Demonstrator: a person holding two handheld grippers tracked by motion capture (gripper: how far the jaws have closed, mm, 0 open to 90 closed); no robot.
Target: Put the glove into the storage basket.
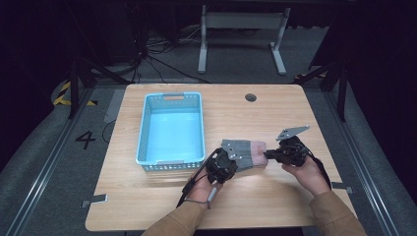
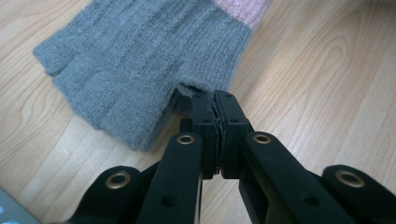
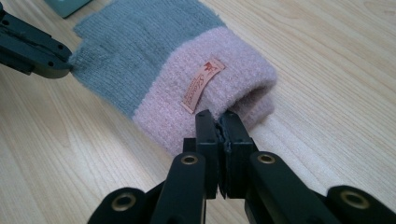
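Note:
A knitted glove (image 1: 244,153), grey with a pink cuff and a small sewn label, lies flat on the wooden table right of the basket. My left gripper (image 1: 234,159) is at its grey end, jaws shut on the thumb's edge (image 2: 187,88). In the left gripper view the left gripper (image 2: 215,100) has its pads pressed together on that bit of knit. My right gripper (image 1: 268,156) comes in from the right, and in the right gripper view the right gripper (image 3: 217,116) is shut on the rim of the pink cuff (image 3: 219,88). The left gripper (image 3: 67,63) also appears there at the grey end.
A light blue plastic basket (image 1: 142,128) stands left of the glove, with nothing in it. A round cable hole (image 1: 251,97) sits near the table's far edge. Bare wood surrounds the glove (image 2: 140,60) in front and to the right.

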